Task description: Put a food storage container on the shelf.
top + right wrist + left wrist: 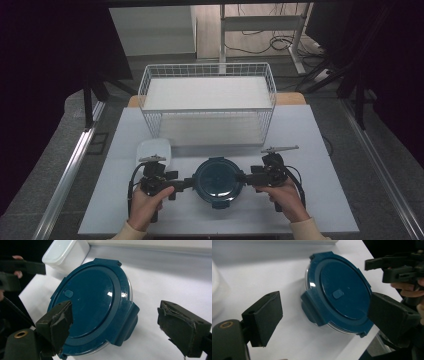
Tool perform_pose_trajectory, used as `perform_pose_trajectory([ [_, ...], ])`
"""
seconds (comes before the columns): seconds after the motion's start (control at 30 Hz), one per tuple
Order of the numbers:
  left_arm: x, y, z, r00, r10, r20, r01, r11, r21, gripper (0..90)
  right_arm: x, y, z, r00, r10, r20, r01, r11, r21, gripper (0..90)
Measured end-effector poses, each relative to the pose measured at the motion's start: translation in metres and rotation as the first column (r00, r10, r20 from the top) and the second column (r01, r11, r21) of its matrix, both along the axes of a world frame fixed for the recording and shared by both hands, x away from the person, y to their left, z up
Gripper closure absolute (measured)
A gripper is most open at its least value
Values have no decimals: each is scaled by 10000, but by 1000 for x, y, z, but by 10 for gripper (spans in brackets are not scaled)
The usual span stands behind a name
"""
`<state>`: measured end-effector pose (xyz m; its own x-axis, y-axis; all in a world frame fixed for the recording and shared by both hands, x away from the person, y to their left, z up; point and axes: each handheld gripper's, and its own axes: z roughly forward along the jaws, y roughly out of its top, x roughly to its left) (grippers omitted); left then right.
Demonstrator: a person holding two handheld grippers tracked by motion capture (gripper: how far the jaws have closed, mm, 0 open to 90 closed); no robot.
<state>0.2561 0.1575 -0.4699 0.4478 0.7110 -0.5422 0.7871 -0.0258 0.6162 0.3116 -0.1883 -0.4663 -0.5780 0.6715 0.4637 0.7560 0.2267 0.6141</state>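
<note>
— Left gripper?
— Jaws wide, at the left clip of the round blue-lidded container (mid-table, near edge), gripping nothing.
— Right gripper?
— Same: spread wide at the opposite clip.

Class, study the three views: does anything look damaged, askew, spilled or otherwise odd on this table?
One thing stands out: the pad on the right gripper looks torn, its edges ragged and peeling, seen on its fingers. The round blue-lidded container sits flat with its lid on, nothing has spilled, and the white box and wire basket stand straight.
</note>
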Motion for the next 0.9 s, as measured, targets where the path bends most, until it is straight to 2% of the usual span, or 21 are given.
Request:
perform_pose_trajectory([
  [0.07,3,-4,-7,9995,-65,-302,60,9999,-161,125,1,0,-3,9999,-66,-132,66,10000,40,118],
  [0.1,3,-4,-7,9995,-65,-302,60,9999,-161,123,1,0,-3,9999,-66,-132,66,10000,40,118],
  [0.13,6,-6,-12,9984,-60,-571,35,9990,-444,119,1,0,-6,9996,-141,-249,143,9999,87,106],
  [0.17,6,-6,-12,9984,-60,-571,35,9990,-444,116,1,0,-6,9993,-214,-320,218,9997,119,103],
  [0.27,10,-13,-18,9958,-180,-894,118,9975,-703,100,2,-2,-9,9982,-334,-500,346,9992,220,99],
  [0.43,13,-19,-23,9930,-311,-1142,217,9963,-832,88,3,3,-15,9964,-255,-814,292,9985,452,98],
  [0.57,14,-23,-28,9905,-365,-1327,229,9945,-1021,84,2,10,-21,9948,-79,-1014,120,9991,398,91],
  [0.83,23,-31,-39,9827,-316,-1825,105,9933,-1155,88,3,17,-28,9895,-79,-1446,158,9984,539,86],
  [0.9,25,-32,-42,9783,-326,-2048,90,9933,-1149,87,4,18,-30,9871,-122,-1595,230,9976,657,90],
])
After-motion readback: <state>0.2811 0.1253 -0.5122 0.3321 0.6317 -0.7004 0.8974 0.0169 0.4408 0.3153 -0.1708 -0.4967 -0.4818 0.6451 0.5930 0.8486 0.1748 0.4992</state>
